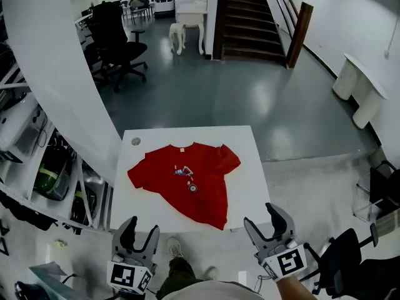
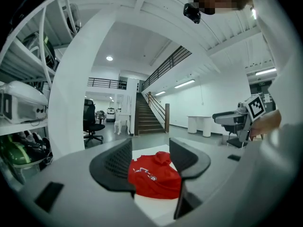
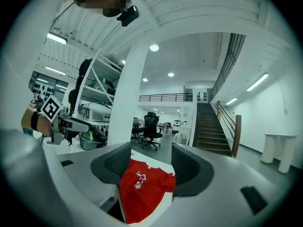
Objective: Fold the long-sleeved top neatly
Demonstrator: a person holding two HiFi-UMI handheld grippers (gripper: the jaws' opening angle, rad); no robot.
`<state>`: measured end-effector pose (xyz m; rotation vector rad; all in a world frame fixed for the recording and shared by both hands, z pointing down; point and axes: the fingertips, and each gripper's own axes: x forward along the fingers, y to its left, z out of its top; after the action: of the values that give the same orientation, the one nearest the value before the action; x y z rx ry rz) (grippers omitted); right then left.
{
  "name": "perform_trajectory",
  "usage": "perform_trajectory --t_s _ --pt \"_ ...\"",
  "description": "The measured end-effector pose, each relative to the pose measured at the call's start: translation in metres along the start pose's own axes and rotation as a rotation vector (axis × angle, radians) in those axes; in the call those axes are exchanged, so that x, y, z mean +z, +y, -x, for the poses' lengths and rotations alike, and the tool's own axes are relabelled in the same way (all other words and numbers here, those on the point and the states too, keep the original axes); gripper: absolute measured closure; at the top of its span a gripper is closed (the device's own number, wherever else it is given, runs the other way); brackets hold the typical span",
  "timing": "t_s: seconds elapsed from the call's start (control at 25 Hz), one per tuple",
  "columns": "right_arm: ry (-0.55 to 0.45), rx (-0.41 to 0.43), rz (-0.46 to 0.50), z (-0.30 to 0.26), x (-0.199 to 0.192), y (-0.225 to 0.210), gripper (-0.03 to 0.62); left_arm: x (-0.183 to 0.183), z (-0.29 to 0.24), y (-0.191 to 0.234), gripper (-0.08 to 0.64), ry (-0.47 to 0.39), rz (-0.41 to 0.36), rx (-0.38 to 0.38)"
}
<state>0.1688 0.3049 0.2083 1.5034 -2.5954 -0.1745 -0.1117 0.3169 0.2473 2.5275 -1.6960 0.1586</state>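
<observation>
Indoors, red top [image 1: 187, 181] on white table [image 1: 251, 189]

We hold our left gripper [image 1: 139, 235] low and level, its jaws apart and empty. Our right gripper [image 1: 267, 223] matches it.

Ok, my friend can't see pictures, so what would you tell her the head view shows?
A red top with a small print on the chest lies spread out on a white table, seen from above. At the bottom of the picture the left tool and right tool are both open and empty, near the table's front edge and not touching the top.
</observation>
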Motion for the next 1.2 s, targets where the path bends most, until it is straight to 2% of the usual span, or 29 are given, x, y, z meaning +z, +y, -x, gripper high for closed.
perform_trajectory --t_s 0.4,0.68,0.92,1.2 --pt "0.033 -0.052 0.020 -0.112 0.017 -0.007 0.316 -0.004 -0.097 0.061 0.318 0.048 0.005 -0.132" --pt "0.061 -0.083 0.015 -0.167 0.009 0.004 0.319 -0.017 -0.142 0.089 0.321 0.081 -0.010 -0.227" --pt "0.110 -0.046 -0.018 -0.191 -0.018 -0.005 0.325 -0.035 -0.169 0.089 0.327 0.148 -0.001 -0.228" --pt "0.148 0.045 -0.052 -0.217 -0.053 -0.030 0.328 -0.060 -0.201 0.082 0.334 0.224 -0.013 -0.164"
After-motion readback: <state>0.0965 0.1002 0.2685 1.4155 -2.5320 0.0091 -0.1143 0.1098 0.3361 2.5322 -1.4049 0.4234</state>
